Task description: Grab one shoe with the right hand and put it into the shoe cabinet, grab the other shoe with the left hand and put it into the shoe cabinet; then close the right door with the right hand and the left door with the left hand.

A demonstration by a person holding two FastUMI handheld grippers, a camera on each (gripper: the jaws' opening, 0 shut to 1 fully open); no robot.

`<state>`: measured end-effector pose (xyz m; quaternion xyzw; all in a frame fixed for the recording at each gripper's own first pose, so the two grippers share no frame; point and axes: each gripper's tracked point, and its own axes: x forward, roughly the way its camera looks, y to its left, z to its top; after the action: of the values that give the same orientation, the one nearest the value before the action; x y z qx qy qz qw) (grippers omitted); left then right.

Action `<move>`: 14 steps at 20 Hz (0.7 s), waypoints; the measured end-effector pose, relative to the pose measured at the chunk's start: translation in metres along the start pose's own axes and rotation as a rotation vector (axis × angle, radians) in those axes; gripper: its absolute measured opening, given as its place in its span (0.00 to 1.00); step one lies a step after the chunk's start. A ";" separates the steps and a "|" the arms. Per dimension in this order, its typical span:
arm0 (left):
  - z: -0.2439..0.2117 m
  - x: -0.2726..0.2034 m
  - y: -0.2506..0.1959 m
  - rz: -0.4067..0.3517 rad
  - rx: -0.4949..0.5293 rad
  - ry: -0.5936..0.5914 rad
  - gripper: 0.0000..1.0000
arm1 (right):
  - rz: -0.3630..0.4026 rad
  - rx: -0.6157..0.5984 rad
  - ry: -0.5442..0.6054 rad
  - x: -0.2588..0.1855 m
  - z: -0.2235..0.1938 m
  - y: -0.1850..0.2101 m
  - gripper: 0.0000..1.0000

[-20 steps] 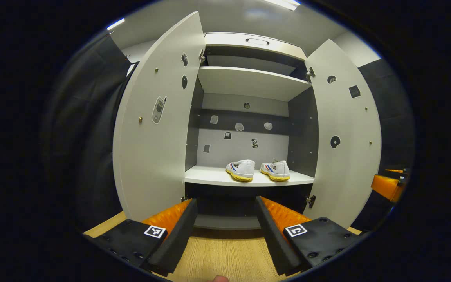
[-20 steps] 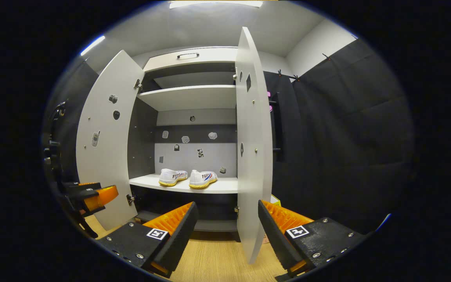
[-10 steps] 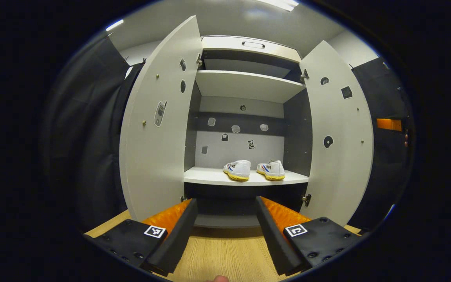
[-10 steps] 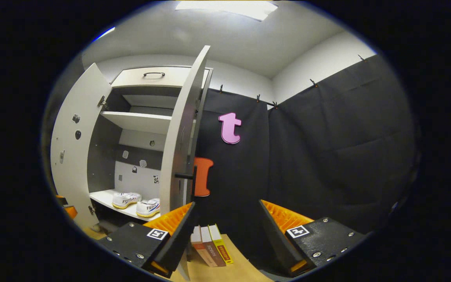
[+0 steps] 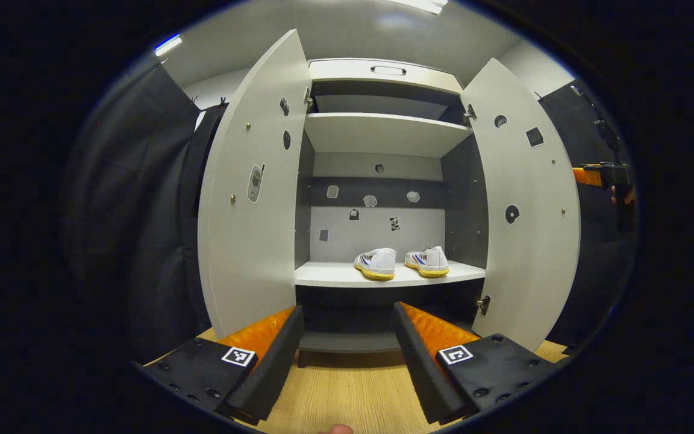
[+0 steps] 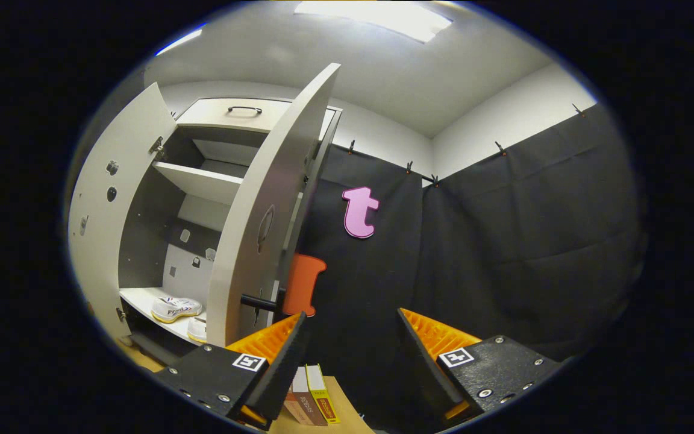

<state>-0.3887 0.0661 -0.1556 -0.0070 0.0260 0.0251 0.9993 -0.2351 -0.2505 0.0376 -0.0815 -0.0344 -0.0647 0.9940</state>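
**Both shoes shelved, doors open, right gripper now outside the right door**

Compared with one second ago, the right gripper point(image 6: 350, 355) has swung from facing the shelf to the outer side of the right door point(image 6: 262, 223), whose handle point(image 6: 258, 302) now sits just beside its left finger; contact cannot be confirmed. Its jaws stand wide apart and hold nothing. The left gripper point(image 5: 348, 349) has barely shifted, still facing the shoe cabinet point(image 5: 383, 72) squarely, jaws wide apart, empty, above the wooden floor point(image 5: 347, 392). Two white shoes point(image 5: 401, 263) with yellow soles rest side by side on the lower shelf point(image 5: 329, 276). The left door point(image 5: 250, 193) stands open. Books point(image 6: 314, 398) stand below the right gripper.
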 end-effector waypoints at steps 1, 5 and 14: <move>-0.001 0.000 0.000 -0.001 -0.001 0.004 0.95 | 0.010 0.015 0.007 -0.002 -0.001 0.003 0.82; -0.001 0.002 -0.002 -0.015 0.002 0.006 0.95 | 0.065 0.123 0.033 -0.008 -0.001 0.024 0.87; -0.007 0.000 0.010 -0.010 -0.003 0.012 0.95 | 0.223 0.135 0.001 -0.018 0.017 0.110 0.87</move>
<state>-0.3892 0.0755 -0.1631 -0.0087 0.0321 0.0200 0.9992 -0.2389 -0.1382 0.0352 -0.0180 -0.0289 0.0489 0.9982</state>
